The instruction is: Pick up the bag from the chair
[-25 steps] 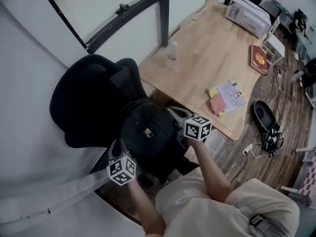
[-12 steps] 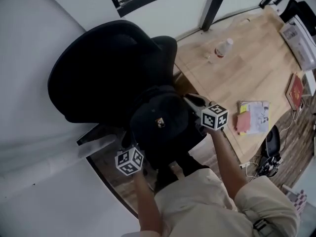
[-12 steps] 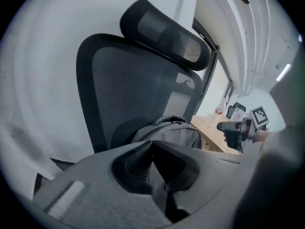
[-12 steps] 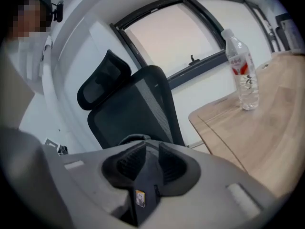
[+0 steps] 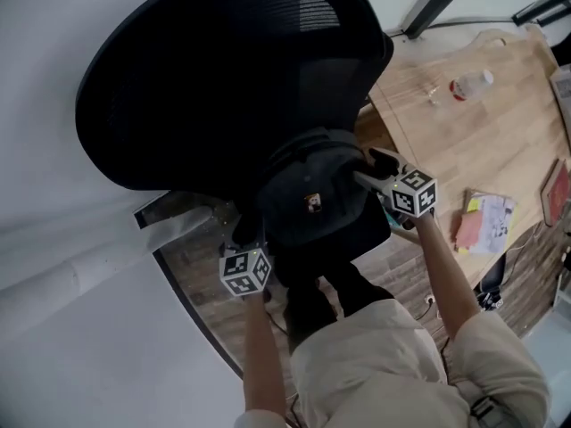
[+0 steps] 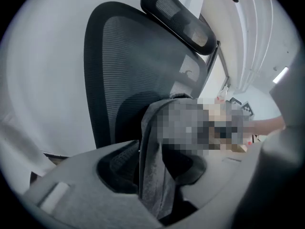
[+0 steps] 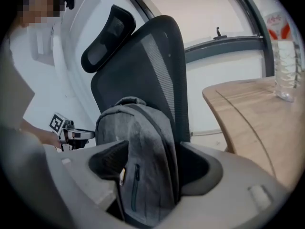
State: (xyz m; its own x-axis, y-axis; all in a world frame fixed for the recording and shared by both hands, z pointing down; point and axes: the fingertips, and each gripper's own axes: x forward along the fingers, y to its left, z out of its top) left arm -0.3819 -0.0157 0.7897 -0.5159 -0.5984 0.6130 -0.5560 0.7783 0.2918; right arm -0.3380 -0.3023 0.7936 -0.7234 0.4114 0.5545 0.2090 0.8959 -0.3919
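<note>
A dark grey backpack (image 5: 312, 208) stands upright on the seat of a black mesh office chair (image 5: 232, 69), leaning on its backrest. My left gripper (image 5: 245, 237) is at the bag's left side. In the left gripper view, the left gripper (image 6: 152, 175) has a fold of the bag (image 6: 152, 142) hanging between its jaws, which have just been opening. My right gripper (image 5: 370, 169) is at the bag's right side. Its jaws have also just been opening. In the right gripper view, the right gripper (image 7: 152, 171) stands wide around the bag's edge (image 7: 138, 132), in front of the chair (image 7: 152, 66).
A wooden table (image 5: 482, 105) stands right of the chair, carrying a plastic bottle (image 5: 468, 85) and coloured booklets (image 5: 486, 221). In the right gripper view, the bottle (image 7: 286, 66) stands on the table (image 7: 257, 109). A white wall runs along the left. My legs are just below the bag.
The head view has swung over the chair, whose backrest now fills the top, and the table has slid right. Both grippers still flank the bag, which sits lower against the backrest.
</note>
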